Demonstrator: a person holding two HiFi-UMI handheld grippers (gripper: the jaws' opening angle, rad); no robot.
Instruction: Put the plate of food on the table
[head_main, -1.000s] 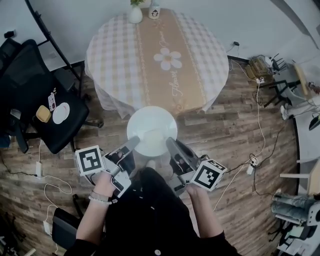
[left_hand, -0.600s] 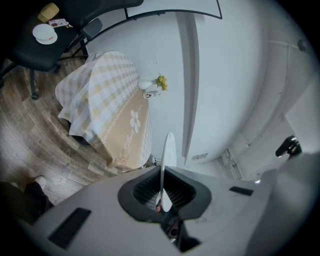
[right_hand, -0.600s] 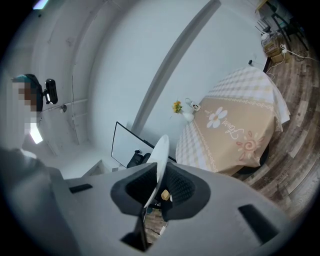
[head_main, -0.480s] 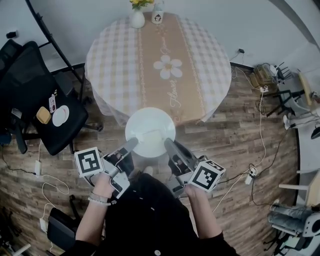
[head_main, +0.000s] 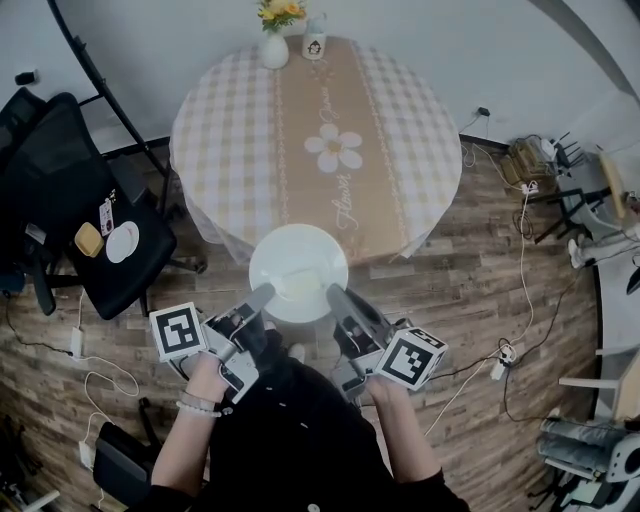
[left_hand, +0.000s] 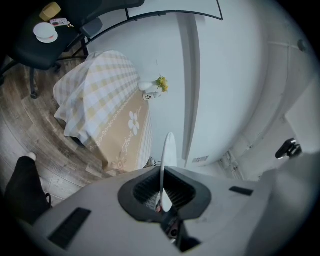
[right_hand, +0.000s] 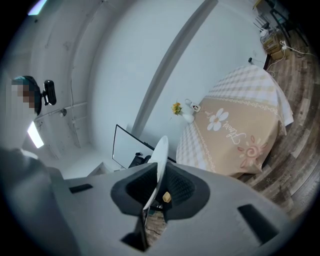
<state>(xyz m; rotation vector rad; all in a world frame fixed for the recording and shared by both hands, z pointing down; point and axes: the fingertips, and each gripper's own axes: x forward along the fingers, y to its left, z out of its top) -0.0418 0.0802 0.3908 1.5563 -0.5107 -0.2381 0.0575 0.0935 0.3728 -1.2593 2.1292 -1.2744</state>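
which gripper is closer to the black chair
Left. The left gripper grips the plate on the side toward the black chair; the right gripper grips its far rim.

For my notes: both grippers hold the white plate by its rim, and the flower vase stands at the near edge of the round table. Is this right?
Not quite: the head view shows the flower vase at the far edge of the round table. The left gripper and the right gripper, whose jaws have just closed slightly further, do hold the white plate by its rim.
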